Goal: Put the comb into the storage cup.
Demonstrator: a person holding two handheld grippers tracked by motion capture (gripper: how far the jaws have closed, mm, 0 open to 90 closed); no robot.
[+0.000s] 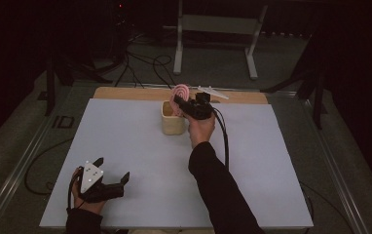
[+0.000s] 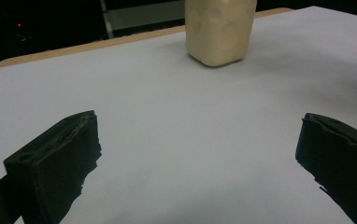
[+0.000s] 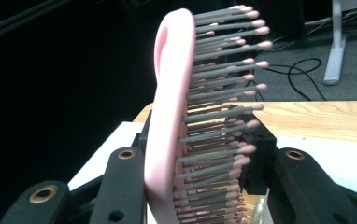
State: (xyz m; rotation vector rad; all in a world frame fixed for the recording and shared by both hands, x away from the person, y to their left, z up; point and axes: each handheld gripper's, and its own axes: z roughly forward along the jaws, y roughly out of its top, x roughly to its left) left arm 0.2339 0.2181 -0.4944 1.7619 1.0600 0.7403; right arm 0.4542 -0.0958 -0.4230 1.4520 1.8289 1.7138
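A pink hairbrush (image 3: pixel 172 116) is pinched in the right gripper (image 1: pixel 188 105), just above the beige holder (image 1: pixel 173 118). Insertion judged in hand; a straight lowering is needed next. The left gripper (image 1: pixel 107 174) is held spread, idle.

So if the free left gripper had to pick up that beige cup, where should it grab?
Probably across the beige cup's side walls, coming in level from the near side: it stands upright, and the pink hairbrush in the right gripper is at its mouth.
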